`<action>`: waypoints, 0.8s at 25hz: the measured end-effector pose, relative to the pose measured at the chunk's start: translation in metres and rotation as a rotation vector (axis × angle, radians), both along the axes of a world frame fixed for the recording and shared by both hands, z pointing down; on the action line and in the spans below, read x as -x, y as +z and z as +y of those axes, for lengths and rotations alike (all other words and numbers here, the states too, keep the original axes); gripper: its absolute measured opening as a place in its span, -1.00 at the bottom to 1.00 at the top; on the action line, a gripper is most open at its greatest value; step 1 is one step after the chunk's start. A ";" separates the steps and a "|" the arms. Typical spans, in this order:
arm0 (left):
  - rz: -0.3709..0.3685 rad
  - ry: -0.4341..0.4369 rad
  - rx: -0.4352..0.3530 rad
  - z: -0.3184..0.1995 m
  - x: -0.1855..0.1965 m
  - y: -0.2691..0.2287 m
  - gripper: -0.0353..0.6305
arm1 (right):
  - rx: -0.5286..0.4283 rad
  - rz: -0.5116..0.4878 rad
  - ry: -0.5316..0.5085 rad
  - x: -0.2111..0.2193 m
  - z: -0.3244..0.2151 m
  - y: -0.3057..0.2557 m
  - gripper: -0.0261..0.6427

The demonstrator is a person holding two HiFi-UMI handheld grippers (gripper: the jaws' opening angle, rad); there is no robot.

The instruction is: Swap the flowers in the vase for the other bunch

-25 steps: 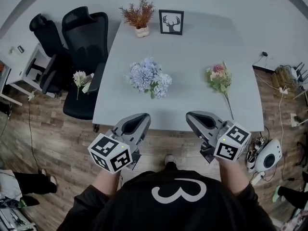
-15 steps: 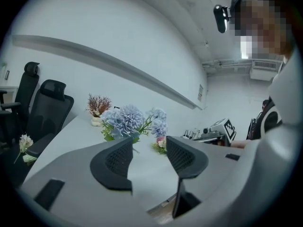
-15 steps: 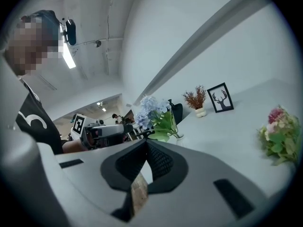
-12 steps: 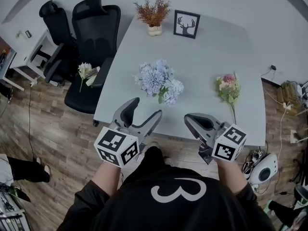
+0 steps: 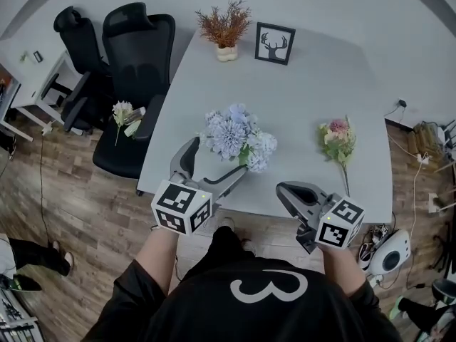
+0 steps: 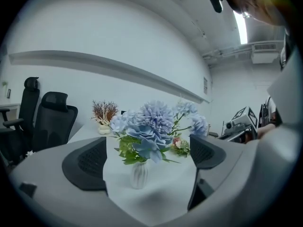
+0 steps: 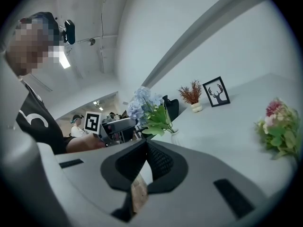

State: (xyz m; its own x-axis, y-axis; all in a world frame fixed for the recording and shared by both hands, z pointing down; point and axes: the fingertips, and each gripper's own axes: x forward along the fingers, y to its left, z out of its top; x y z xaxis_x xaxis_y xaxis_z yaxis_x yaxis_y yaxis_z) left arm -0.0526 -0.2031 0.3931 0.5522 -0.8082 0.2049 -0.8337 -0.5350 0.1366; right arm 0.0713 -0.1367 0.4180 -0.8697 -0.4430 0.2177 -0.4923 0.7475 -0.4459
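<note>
Your left tongs, opening with nothing between them, face a clear run to the blue flowers in the white vase. Bare worktop lies wide open between those and the pink bunch.

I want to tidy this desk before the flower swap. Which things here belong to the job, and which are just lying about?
Job: blue flowers, standing in the white vase; pink bunch, lying on the table.
Lying about: dried plant in its pot; deer picture; two black chairs; pale flower sprig by the chairs.
</note>
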 end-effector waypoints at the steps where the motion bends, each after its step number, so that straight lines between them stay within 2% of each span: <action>1: 0.001 0.013 -0.005 -0.004 -0.001 0.000 0.71 | 0.006 0.002 0.004 -0.001 -0.001 0.002 -0.90; 7: 0.037 0.114 -0.030 -0.023 -0.011 -0.003 0.70 | 0.026 0.013 0.022 -0.006 -0.004 0.011 -0.90; 13: 0.037 0.113 -0.024 -0.041 -0.014 0.001 0.69 | 0.032 0.013 0.039 -0.011 -0.012 0.010 -0.90; 20: 0.056 0.164 0.003 -0.051 -0.026 0.004 0.65 | 0.034 0.023 0.059 -0.013 -0.024 0.012 -0.90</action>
State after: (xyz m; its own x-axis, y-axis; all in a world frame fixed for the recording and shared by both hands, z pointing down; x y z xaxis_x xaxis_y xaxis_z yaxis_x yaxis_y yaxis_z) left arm -0.0268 -0.2540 0.3974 0.6871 -0.7058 0.1724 -0.7264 -0.6626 0.1827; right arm 0.0842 -0.1603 0.4296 -0.8366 -0.4858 0.2533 -0.5460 0.7015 -0.4580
